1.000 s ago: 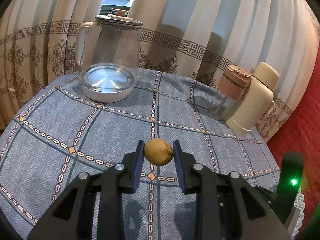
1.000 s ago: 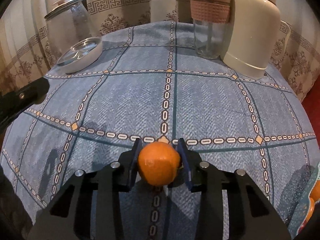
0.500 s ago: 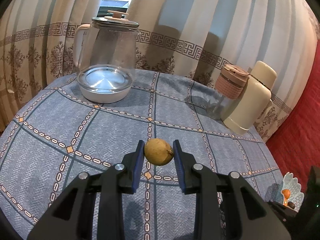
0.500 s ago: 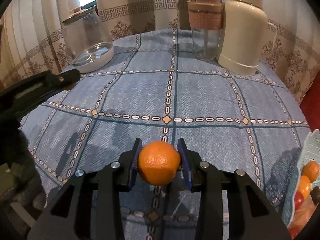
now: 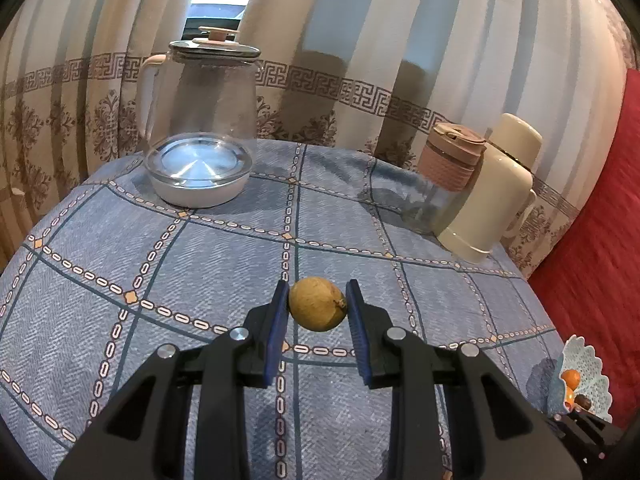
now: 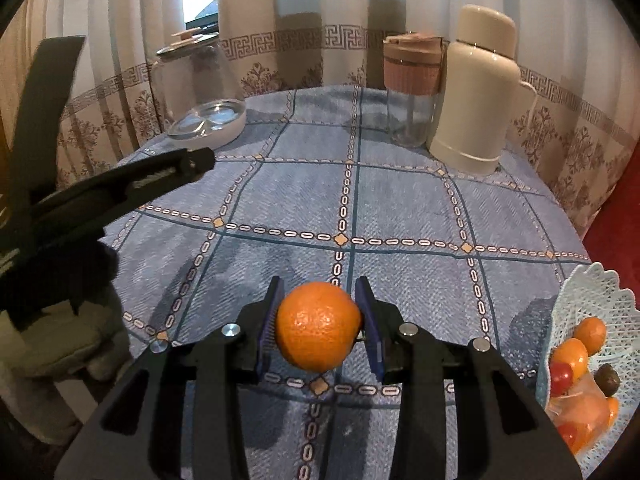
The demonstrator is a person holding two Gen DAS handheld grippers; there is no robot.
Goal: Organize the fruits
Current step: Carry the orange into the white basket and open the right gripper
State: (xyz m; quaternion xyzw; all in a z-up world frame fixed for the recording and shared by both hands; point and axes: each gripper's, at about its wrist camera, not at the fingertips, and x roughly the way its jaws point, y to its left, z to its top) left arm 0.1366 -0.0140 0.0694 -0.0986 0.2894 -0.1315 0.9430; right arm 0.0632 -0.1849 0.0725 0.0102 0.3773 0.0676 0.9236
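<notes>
I am clamping an orange [image 6: 318, 328] in my right tool [image 6: 319, 322] and a small yellowish fruit [image 5: 317, 304] in my left tool [image 5: 317, 308]. Several fruits are already lying in the basket [image 6: 592, 292]; these two are still waiting above the desk [image 6: 400, 200].

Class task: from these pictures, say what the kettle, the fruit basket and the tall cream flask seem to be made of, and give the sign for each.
Kettle: clear glass body, you see through it; shiny metal base plate.
Fruit basket: probably moulded plastic, pale blue openwork lattice with scalloped rim.
Cream flask: opaque, smooth, slightly glossy; plastic or coated metal, cannot tell which.
</notes>
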